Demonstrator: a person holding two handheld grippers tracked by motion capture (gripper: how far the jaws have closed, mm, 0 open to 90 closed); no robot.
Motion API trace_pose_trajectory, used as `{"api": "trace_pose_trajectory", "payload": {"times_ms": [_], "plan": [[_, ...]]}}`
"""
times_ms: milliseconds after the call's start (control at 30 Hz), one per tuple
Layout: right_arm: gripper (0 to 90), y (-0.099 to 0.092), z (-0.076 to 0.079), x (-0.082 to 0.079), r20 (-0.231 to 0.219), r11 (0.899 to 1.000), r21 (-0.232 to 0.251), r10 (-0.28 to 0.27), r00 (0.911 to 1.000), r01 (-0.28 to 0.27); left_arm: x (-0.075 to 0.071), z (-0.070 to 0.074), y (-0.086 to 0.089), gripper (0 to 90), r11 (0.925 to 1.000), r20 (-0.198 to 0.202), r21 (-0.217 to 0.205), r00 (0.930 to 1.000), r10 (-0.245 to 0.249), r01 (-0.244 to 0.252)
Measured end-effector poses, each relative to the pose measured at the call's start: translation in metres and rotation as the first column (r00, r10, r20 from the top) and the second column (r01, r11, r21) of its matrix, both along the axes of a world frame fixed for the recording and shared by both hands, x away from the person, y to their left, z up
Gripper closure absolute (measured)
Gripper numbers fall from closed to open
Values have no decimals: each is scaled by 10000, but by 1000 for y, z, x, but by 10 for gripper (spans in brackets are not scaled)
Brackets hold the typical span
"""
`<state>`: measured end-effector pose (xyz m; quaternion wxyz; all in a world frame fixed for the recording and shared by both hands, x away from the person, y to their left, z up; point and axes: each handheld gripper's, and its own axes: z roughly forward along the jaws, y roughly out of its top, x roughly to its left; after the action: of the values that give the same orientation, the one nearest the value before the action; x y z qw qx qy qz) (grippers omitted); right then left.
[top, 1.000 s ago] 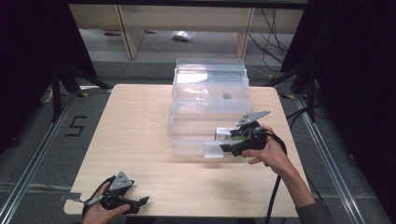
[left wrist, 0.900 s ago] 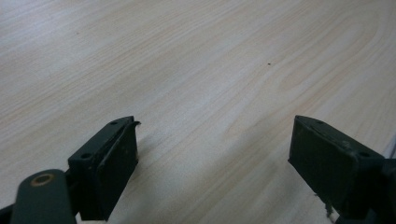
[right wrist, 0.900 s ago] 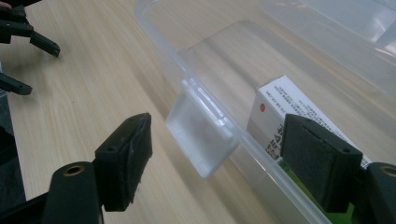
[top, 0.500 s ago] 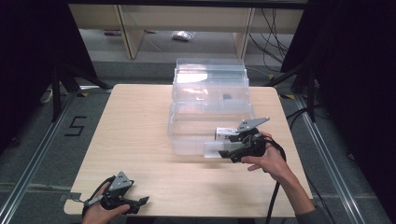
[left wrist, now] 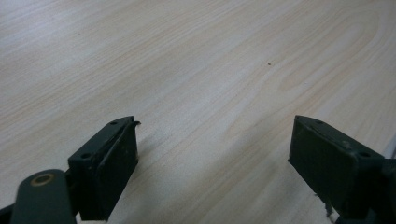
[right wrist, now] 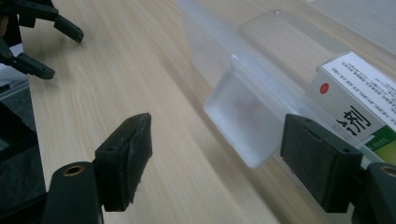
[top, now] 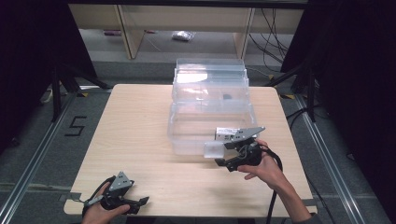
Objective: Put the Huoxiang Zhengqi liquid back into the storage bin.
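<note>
Box: I see the white carton (right wrist: pixel 359 100) in the clear bin (top: pixel 187 135), just beyond my right gripper (right wrist: pixel 224 154).
Right jaws: spread, empty.
Left gripper (left wrist: pixel 215 158): spread over bare table (left wrist: pixel 196 60).

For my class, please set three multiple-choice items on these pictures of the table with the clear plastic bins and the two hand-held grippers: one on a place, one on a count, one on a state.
1. Where does the small printed carton lie?
A. In the clear bin nearest the person
B. On the bare tabletop by the left hand-held gripper
C. On the floor beside the table

2. How many clear bins stand in a row on the table?
A. One
B. Three
C. Six

3. How do the jaws of the right hand-held gripper stand?
A. Shut on the carton
B. Shut with nothing between them
C. Open, around the bin's front tab without pressing it

Answers: 1 A, the carton sits behind the near bin's front wall. 2 B, the high view shows three bins, one behind another. 3 C, the right gripper view shows gaps on both sides of the tab.
</note>
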<state>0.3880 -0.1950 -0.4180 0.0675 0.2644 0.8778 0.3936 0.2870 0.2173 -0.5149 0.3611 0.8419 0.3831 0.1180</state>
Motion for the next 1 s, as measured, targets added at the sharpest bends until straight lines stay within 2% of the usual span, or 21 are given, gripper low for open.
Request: {"api": "trace_pose_trajectory", "payload": {"times_ms": [67, 267, 467, 567, 600, 867, 933, 1000], "plan": [[260, 1, -1, -4, -51, 10000, 45, -28, 10000, 28, 0, -1, -1, 150, 9998, 44, -128, 9999, 167, -167], [259, 9, -6, -12, 137, 9995, 134, 295, 9995, -297, 0, -1, -1, 150, 9999, 68, -106, 9999, 102, -102], [257, 12, -13, -14, 65, 9986, 25, 524, 9986, -524, 0, 0, -1, 150, 9999, 48, -122, 9999, 95, -94], [256, 14, -20, -16, -132, 9984, -81, 563, 9983, -564, 0, 0, -1, 150, 9998, 40, -143, 9999, 100, -100], [256, 14, -22, -17, -120, 9988, -187, 446, 9989, -448, 0, -1, -1, 150, 9998, 94, -175, 9999, 87, -85], [255, 13, -33, -22, -297, 9983, -146, 562, 9980, -566, -1, 0, -1, 150, 9998, 79, -170, 9999, 81, -79], [254, 12, -36, -23, -358, 9990, -182, 410, 9985, -417, -1, 1, 1, 150, 9999, 53, -60, 9999, -102, 103], [254, 11, -39, -25, -430, 9993, -241, 291, 9987, -301, -1, 0, 0, 150, 9999, 71, -161, 10000, -27, 28]]}}
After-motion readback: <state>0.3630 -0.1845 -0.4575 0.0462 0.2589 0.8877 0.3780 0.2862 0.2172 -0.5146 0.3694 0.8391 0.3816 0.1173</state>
